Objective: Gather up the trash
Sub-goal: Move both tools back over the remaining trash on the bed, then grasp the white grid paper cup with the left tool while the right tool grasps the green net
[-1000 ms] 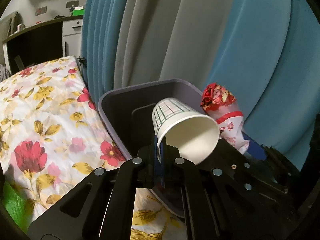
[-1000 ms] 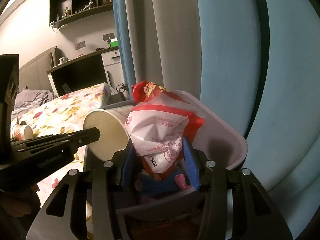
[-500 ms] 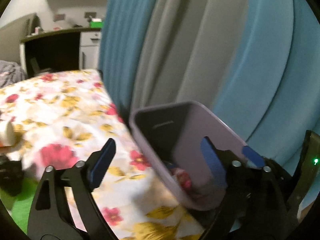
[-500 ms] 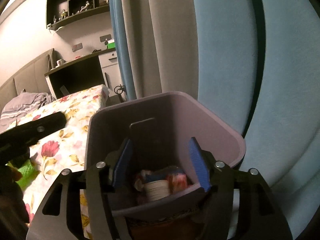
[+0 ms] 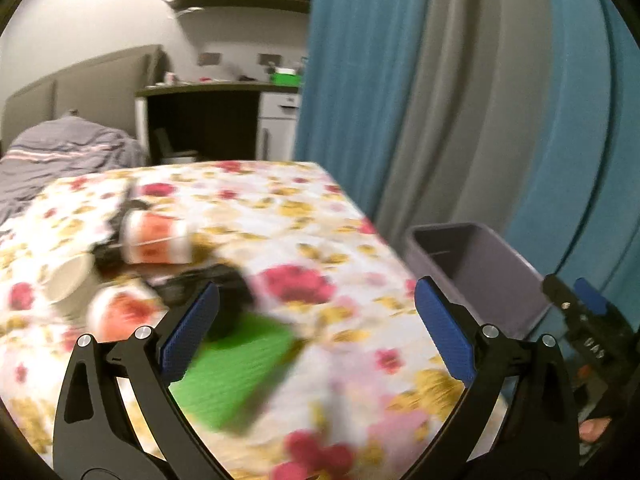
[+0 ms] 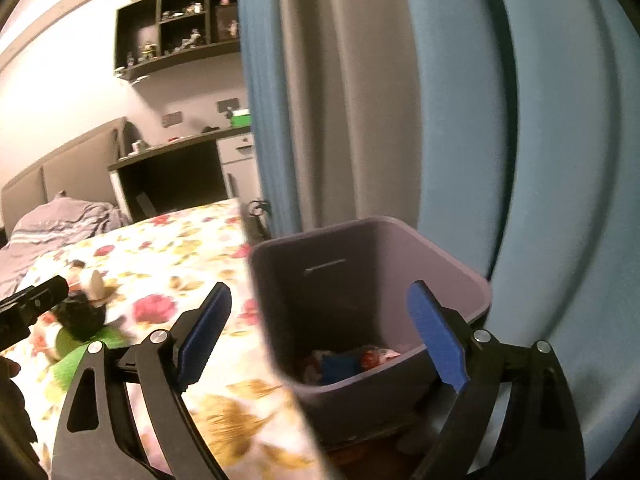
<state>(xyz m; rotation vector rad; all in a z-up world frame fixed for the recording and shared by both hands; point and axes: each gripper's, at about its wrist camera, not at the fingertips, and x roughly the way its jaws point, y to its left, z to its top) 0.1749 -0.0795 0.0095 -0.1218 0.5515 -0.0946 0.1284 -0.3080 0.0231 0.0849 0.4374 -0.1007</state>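
Swung away from the bin (image 5: 476,276), the left gripper (image 5: 316,332) is now aimed, jaws wide and empty, at the remaining cups (image 5: 156,238) and green wrapper (image 5: 236,372) on the floral bed (image 5: 320,216). Some trash (image 6: 352,360) is already binned; several blurred pieces are left. The right gripper (image 6: 320,336) is held open and empty over the bin, beside the bed.

left wrist view over floral bed (image 5: 280,216), right wrist view above bin (image 6: 400,240), both shared
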